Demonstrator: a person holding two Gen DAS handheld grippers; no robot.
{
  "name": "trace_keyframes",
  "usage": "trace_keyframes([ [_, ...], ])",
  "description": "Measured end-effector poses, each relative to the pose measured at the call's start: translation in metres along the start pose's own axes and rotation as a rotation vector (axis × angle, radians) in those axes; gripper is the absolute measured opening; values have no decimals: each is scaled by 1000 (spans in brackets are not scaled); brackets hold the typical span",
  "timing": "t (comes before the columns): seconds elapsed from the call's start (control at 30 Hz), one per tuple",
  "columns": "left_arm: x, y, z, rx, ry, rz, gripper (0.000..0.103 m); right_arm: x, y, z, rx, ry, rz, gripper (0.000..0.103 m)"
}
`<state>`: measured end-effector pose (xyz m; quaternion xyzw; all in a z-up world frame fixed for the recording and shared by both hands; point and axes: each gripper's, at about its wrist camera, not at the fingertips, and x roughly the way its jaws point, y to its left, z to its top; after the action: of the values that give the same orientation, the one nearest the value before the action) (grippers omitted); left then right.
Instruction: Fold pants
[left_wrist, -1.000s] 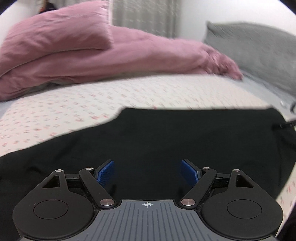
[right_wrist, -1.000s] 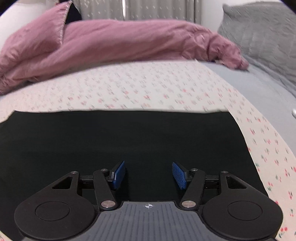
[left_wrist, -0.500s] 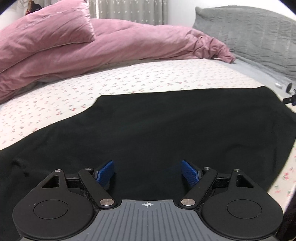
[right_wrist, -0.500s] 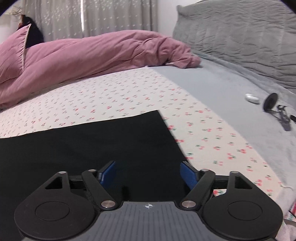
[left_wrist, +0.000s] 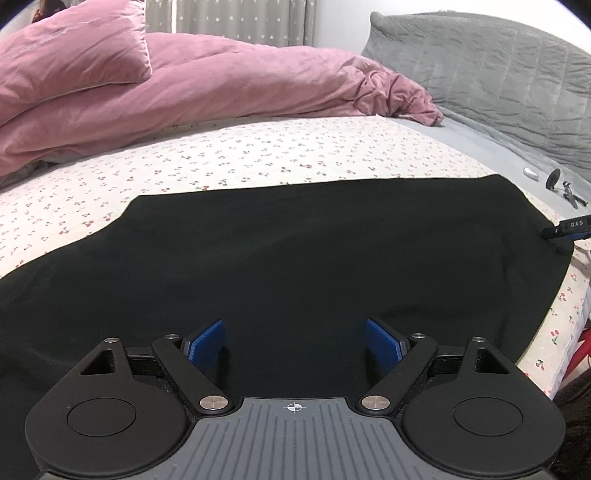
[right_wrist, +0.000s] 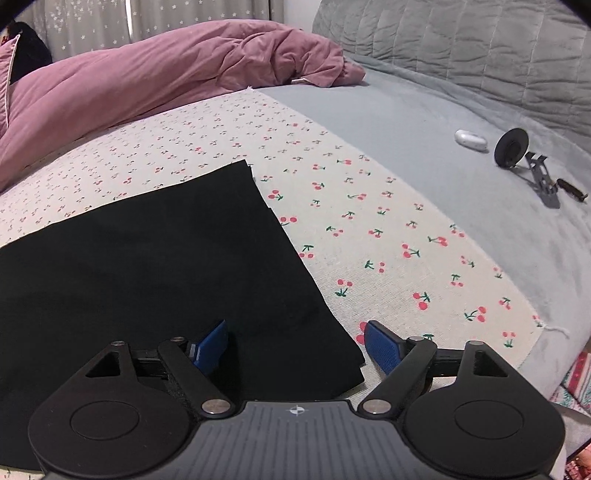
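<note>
Black pants (left_wrist: 295, 251) lie flat on the cherry-print sheet (left_wrist: 258, 155) of a bed. My left gripper (left_wrist: 294, 341) is open and empty, low over the near edge of the pants. My right gripper (right_wrist: 295, 345) is open and empty at the right end of the pants (right_wrist: 147, 277), with the cloth's near right corner between its blue pads. A tip of the right gripper shows at the right edge of the left wrist view (left_wrist: 569, 230).
A pink duvet (left_wrist: 221, 81) and pillow (left_wrist: 70, 51) lie at the back. A grey blanket (right_wrist: 461, 155) and grey headboard cushion (right_wrist: 480, 48) are on the right. A white case (right_wrist: 470, 139) and a black stand (right_wrist: 524, 162) rest on the blanket.
Both grippers have moved right along the pants. The right view swung from the middle of the cloth to its right end. Both stayed open.
</note>
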<state>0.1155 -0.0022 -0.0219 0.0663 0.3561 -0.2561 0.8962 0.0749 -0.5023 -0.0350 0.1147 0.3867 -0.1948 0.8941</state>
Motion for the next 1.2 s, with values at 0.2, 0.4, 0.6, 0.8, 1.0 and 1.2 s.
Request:
trace_keyframes([
  [0.2, 6, -5, 0, -25, 20, -17, 86, -3, 6, -2, -21, -5, 40, 57],
  [0.4, 8, -5, -1, -49, 29, -35, 86, -7, 11, 0, -9, -3, 97, 12],
  [0.6, 6, -3, 0, -99, 22, -57, 86, -22, 22, 7, 17, -61, 157, 7],
  [0.8, 10, 3, 5, -205, 19, -122, 86, -46, 64, 11, -80, -128, 273, 7],
  [1.0, 16, 3, 8, -276, 7, -180, 85, -54, 114, 7, -205, -127, 374, 7],
  [1.2, 32, 7, 8, -401, -13, -303, 83, -54, 174, -11, -372, -55, 472, 7],
])
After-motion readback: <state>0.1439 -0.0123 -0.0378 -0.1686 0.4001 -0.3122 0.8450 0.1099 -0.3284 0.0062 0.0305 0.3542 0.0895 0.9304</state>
